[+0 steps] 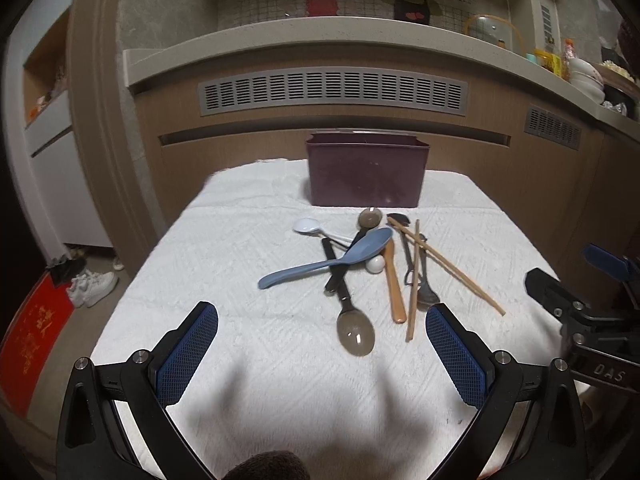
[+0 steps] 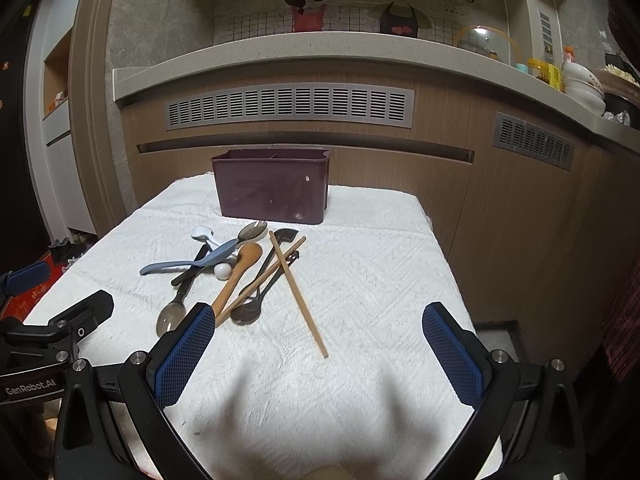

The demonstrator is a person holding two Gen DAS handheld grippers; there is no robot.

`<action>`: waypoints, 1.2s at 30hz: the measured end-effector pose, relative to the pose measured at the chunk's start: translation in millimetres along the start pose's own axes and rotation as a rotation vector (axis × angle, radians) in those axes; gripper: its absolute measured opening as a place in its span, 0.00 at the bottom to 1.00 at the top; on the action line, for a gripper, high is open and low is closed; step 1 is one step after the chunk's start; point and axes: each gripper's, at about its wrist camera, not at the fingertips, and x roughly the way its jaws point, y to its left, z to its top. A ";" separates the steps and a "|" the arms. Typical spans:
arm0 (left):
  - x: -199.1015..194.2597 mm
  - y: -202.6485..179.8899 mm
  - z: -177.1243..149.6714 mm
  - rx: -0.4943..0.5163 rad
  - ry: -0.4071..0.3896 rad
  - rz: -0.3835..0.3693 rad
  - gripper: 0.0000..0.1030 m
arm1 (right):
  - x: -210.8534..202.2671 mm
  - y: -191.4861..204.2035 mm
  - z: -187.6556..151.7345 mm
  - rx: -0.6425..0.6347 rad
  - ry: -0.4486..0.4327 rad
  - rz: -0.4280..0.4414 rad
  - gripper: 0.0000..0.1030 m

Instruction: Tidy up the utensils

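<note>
I hold both the left gripper (image 1: pixel 322 346) and right gripper (image 2: pixel 318 348) spread, empty. Utensil pile (image 1: pixel 360 272) sits mid-cloth, near the purple caddy (image 2: pixel 272 192). Nothing sorted; next, pick 1 chopstick (image 2: pixel 298 292).

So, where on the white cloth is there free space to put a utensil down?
The near strip between the utensil pile and both open grippers is bare, as is the cloth right of the long chopstick. The middle, before the purple bin, is crowded with crossed spoons and chopsticks.
</note>
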 end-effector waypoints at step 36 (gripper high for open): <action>140.7 29.7 73.8 0.328 0.258 -0.440 0.77 | 166.5 4.5 64.9 -0.096 0.398 0.483 0.57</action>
